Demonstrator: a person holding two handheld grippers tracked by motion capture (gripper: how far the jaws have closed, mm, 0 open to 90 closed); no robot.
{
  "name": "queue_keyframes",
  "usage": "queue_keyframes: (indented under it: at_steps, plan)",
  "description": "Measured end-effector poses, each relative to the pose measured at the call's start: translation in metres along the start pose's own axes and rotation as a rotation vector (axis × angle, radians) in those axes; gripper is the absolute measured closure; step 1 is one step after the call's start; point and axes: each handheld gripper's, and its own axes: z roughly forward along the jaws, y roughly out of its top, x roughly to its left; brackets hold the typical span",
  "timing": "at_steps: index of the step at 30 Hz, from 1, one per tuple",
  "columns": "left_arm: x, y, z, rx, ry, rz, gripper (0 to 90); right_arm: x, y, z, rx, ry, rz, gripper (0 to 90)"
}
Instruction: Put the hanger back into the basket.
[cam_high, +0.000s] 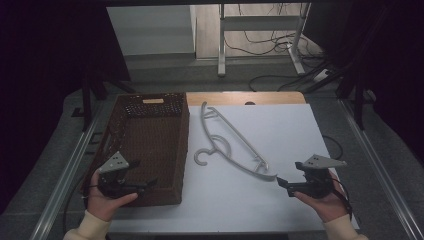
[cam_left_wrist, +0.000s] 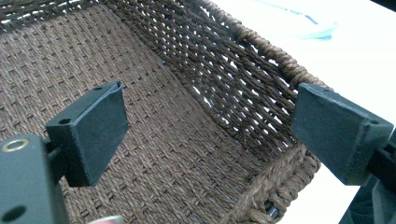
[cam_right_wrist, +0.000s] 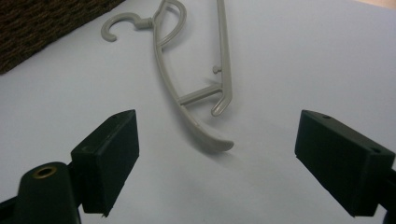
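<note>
So the grey plastic clothes hanger (cam_high: 231, 145) is lying flat on the white counter (cam_high: 280, 135), roughly mid-counter, just beside the right wall of the brown wicker basket (cam_high: 150, 145) that sits along the left edge; its hook curls toward the basket and its near arm tip points at the right claw (cam_high: 281, 184). That claw is wide, jaws well apart and holding nothing, hovering low near the front right corner, and in the right gripper view the hanger (cam_right_wrist: 196, 93) tip sits right between the two jaws but a bit ahead of them. The left claw (cam_high: 145, 184) is also wide and empty, hanging over the basket's front end, with the woven floor (cam_left_wrist: 177, 154) below it. Looks like the approach step for a grab. Next move probably needs the right claw to slide forward so the arm tip lands between the pads, then pinch across that thin bar, which could easily skid on the smooth counter.
</note>
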Motion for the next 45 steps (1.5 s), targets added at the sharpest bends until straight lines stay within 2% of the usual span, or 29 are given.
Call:
queue_keyframes:
  at_steps: [8, 11, 14, 23, 29, 32, 37, 45]
  plan:
    - [-0.001, 0.001, 0.003, 0.008, -0.011, 0.004, 11.8, -0.001, 0.0, 0.0, 0.018, 0.032, 0.046, 10.3]
    - [0.0, 0.001, 0.003, 0.004, -0.013, -0.004, 11.8, -0.002, 0.001, -0.002, -0.006, 0.027, 0.049, 10.5]
    - [0.001, 0.001, 0.003, 0.009, -0.01, -0.008, 11.8, -0.003, 0.001, -0.001, -0.004, 0.034, 0.055, 10.6]
    - [-0.003, 0.002, 0.0, 0.004, -0.01, 0.0, 11.8, 0.003, 0.005, -0.001, 0.002, 0.027, 0.043, 16.5]
    - [-0.002, 0.002, -0.001, 0.01, -0.011, -0.006, 11.6, 0.002, 0.007, 0.0, 0.013, 0.028, 0.043, 20.0]
    - [-0.001, 0.003, -0.001, 0.009, -0.009, -0.01, 11.8, 0.001, 0.01, 0.003, 0.017, 0.025, 0.046, 21.3]
    - [-0.003, 0.004, -0.001, 0.013, -0.007, -0.009, 11.9, 0.008, 0.02, 0.008, 0.037, 0.009, 0.013, 23.9]
    - [-0.002, 0.004, -0.003, 0.01, -0.005, -0.015, 12.2, 0.012, 0.029, 0.019, 0.068, 0.001, 0.006, 26.1]
